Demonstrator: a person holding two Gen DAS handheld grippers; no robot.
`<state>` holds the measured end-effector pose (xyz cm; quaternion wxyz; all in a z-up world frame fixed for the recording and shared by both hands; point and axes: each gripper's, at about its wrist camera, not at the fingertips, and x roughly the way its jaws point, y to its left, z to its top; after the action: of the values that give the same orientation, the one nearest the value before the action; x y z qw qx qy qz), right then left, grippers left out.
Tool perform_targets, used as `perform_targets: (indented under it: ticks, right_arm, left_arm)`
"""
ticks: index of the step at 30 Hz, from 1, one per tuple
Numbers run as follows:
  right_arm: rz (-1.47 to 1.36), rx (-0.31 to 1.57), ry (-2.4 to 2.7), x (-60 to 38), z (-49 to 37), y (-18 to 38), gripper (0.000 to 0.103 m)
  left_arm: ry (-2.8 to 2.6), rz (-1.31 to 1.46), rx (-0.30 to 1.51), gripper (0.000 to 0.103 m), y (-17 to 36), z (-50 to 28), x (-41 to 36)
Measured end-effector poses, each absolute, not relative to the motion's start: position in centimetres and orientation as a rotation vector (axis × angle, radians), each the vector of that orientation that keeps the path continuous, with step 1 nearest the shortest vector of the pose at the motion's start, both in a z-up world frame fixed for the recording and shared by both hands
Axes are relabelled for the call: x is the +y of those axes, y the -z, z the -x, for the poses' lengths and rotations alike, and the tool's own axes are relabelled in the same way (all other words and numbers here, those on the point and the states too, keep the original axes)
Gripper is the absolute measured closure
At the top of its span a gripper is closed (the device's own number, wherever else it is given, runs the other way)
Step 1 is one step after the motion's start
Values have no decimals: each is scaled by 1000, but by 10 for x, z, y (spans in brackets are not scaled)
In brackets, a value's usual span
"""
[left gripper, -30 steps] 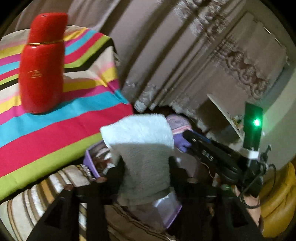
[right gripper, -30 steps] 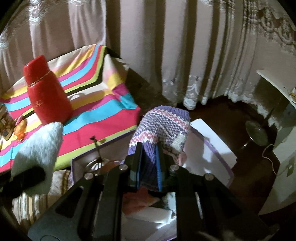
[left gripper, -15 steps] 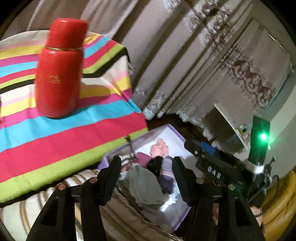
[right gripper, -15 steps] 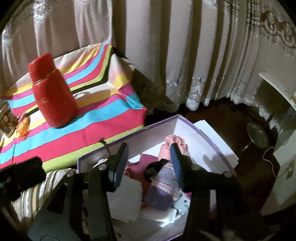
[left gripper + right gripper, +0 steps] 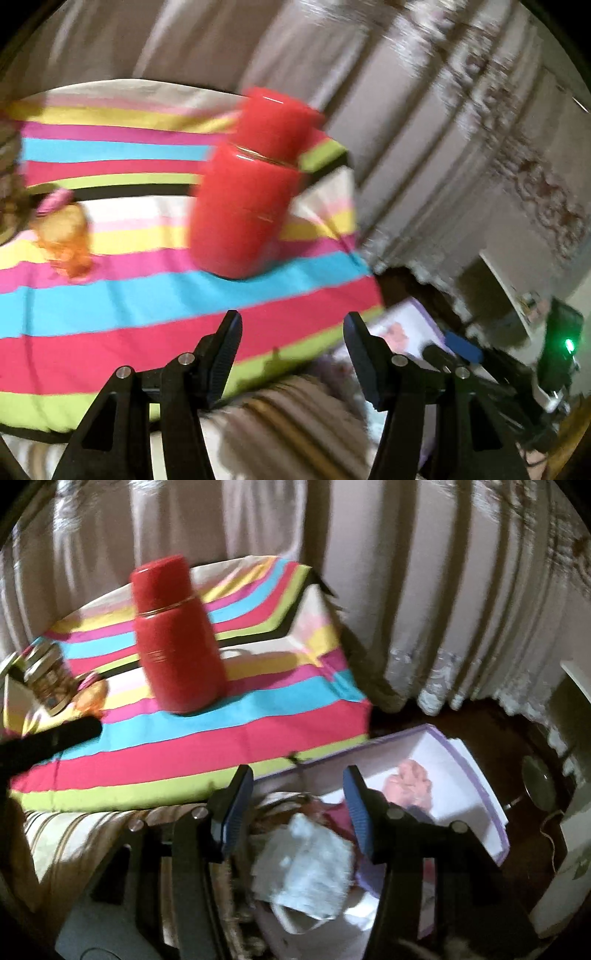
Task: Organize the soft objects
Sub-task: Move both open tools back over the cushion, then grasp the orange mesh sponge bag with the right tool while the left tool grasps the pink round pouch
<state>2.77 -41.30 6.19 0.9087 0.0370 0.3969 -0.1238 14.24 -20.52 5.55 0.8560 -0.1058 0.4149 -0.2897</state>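
Soft things now lie in the box (image 5: 476, 771): a white towel (image 5: 306, 875) near its front, a pink piece (image 5: 410, 782) against the white inner wall, a purple knit bit (image 5: 369, 878) low at the right. A second ago my left claw (image 5: 291, 343) gripped the towel and my right claw (image 5: 299, 794) pinched the knit sock over the box; both pieces have since dropped in. Both views have swung toward the striped cloth (image 5: 110, 295) on the desk, and both are blurred.

My left claw stands about half open with nothing between its fingers; behind the gap I see the striped cloth and, below it, a beige striped cover (image 5: 288, 424). My right claw's jaws have just been opening and now stand about half open, empty, above the towel without touching it. The left claw's dark tip (image 5: 51, 738) pokes in at the left of the right view.

A red flask (image 5: 177, 638) stands upright on the cloth, an orange wrapped item (image 5: 66, 240) well to its left. Curtains (image 5: 406, 590) hang behind.
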Motion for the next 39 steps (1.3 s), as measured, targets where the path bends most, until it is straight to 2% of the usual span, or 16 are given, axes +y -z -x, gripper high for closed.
perform_targets:
  ticks: [8,14,20,29,39]
  right_arm:
    - [-16,874,26,-350,-63,-55,45]
    - [55,889,-119,-297,-104,-52,36]
    - [124,887,-222,-247,-158,-47,20]
    - [145,908,-328,-163,-260,-14,20]
    - [162,949,-328,-115,-331,28,18]
  left_arm:
    - [313,318,859,45,-38,-207,-101]
    - [160,409,836,45,-24,-236,-40]
    - [47,487,826,45,-5,-245,-4]
    - [-91,542,761,45,-2,-244,38]
    - [-147,583,726,45,9,-243,61]
